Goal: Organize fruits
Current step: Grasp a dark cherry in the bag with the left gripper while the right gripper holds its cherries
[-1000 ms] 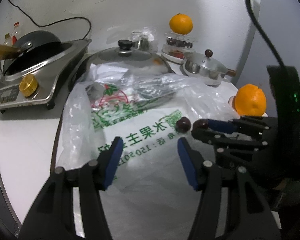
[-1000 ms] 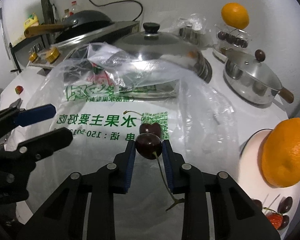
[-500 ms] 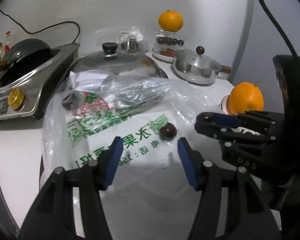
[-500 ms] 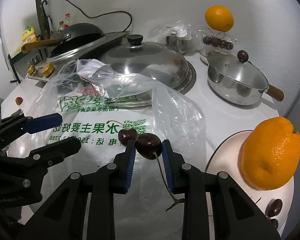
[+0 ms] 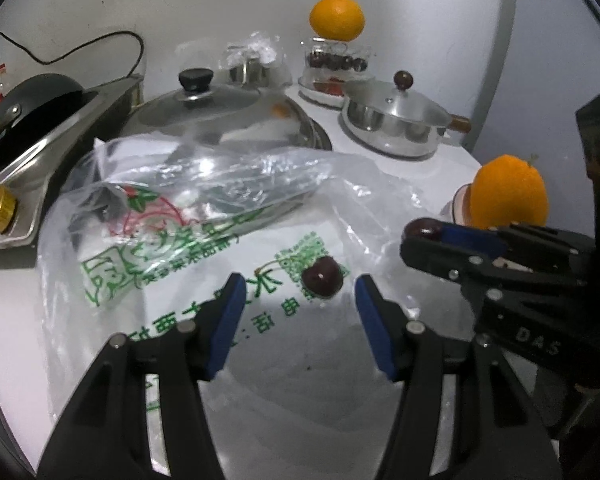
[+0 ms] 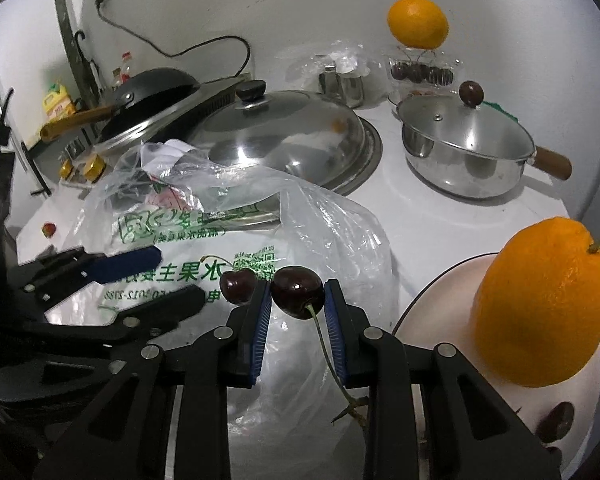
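Right gripper (image 6: pixel 296 300) blue pads clamped on dark red cherry with long green stem (image 6: pixel 297 291), held above clear plastic bag with green print (image 6: pixel 320 240); left gripper (image 5: pixel 298 312) jaws apart, empty, second dark cherry (image 5: pixel 323 278) lying on bag just ahead between them; large orange (image 6: pixel 540 304) on white plate (image 6: pixel 436 300) at right
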Available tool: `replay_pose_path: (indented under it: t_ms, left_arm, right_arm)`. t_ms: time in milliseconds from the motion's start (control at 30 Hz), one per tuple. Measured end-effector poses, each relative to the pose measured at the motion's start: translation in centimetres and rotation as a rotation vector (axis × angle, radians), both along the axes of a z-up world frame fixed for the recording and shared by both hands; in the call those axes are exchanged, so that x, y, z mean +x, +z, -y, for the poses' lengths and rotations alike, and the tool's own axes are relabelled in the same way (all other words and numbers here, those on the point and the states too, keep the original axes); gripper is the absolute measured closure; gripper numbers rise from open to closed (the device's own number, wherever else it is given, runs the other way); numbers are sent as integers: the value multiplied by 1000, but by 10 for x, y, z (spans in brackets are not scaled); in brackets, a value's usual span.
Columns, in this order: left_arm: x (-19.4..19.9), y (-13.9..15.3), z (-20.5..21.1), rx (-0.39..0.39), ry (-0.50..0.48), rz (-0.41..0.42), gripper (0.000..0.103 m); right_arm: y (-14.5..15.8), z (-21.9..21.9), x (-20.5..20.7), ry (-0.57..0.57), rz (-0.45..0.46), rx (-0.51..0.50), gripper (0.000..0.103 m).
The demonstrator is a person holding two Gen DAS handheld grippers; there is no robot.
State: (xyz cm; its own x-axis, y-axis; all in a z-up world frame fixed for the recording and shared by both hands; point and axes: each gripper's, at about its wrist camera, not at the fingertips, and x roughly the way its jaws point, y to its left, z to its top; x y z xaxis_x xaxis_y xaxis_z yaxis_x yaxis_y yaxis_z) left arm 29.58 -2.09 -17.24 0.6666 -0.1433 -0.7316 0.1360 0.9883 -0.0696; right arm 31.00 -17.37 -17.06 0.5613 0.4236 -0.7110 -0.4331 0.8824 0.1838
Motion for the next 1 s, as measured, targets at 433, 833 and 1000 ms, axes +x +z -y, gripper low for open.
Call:
replay_pose_path:
  t_ms: [433, 833, 1000]
  left_arm:
    - [20, -16, 10, 0, -17, -47, 45]
    - [29, -25, 18, 17, -45, -65, 52]
    - [32, -28, 21, 22, -60, -77, 67]
  right_arm:
    - [-4, 7, 7, -8, -29, 36, 74]
    - [-5, 9, 8, -7, -39, 51, 74]
    - [-7, 9, 9, -5, -42, 50, 74]
